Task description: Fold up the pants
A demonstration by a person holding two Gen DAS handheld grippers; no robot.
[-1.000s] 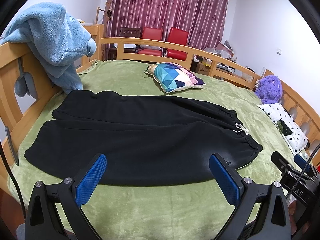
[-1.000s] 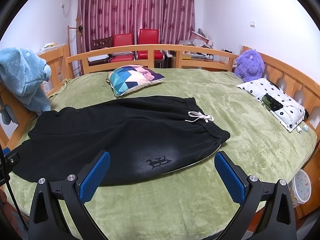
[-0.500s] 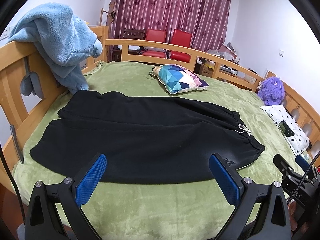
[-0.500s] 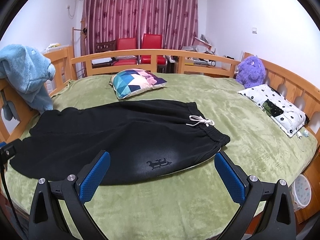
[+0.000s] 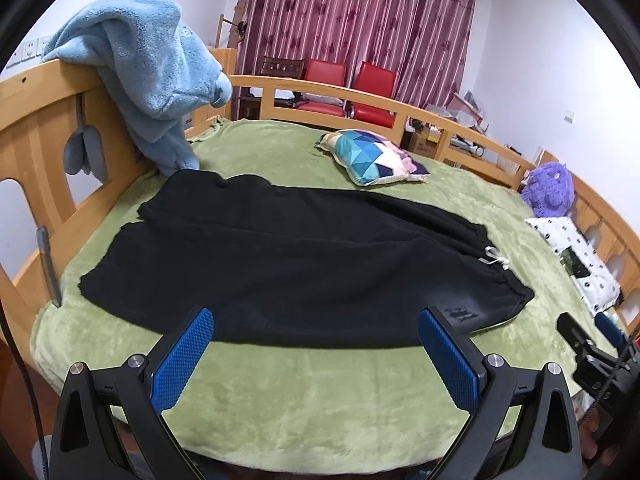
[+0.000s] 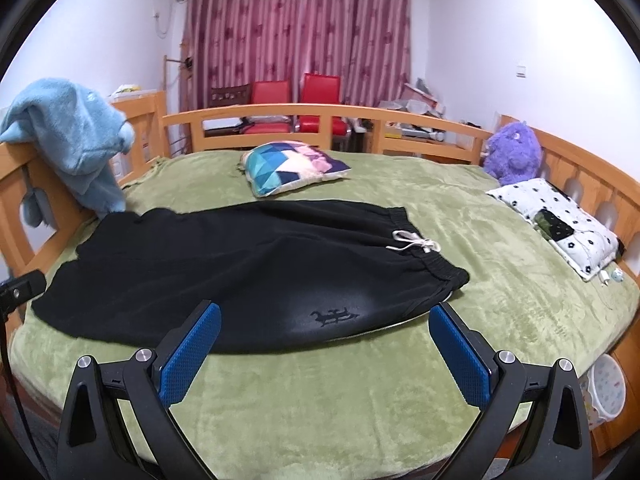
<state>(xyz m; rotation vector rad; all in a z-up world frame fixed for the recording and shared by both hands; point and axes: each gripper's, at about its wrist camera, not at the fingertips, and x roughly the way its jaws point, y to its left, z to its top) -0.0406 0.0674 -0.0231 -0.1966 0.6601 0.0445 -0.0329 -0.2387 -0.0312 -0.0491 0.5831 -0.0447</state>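
Ahead of both pairs of jaws, black pants point(image 5: 296, 264) lie flat across a green blanket point(image 6: 320, 392) on the wooden bed, both legs side by side. Just beyond the left gripper point(image 5: 316, 340) runs the near leg; its blue pads point(image 5: 180, 360) stand wide apart and hold nothing. Beyond the right gripper point(image 6: 324, 340) sits the hip with a small printed mark, and past its right pad the waistband with a white drawstring point(image 6: 414, 244); these jaws also gape wide, empty. Farther off rests a patterned cushion point(image 6: 292, 166); a blue fleece point(image 5: 148, 76) drapes the rail past the left pad.
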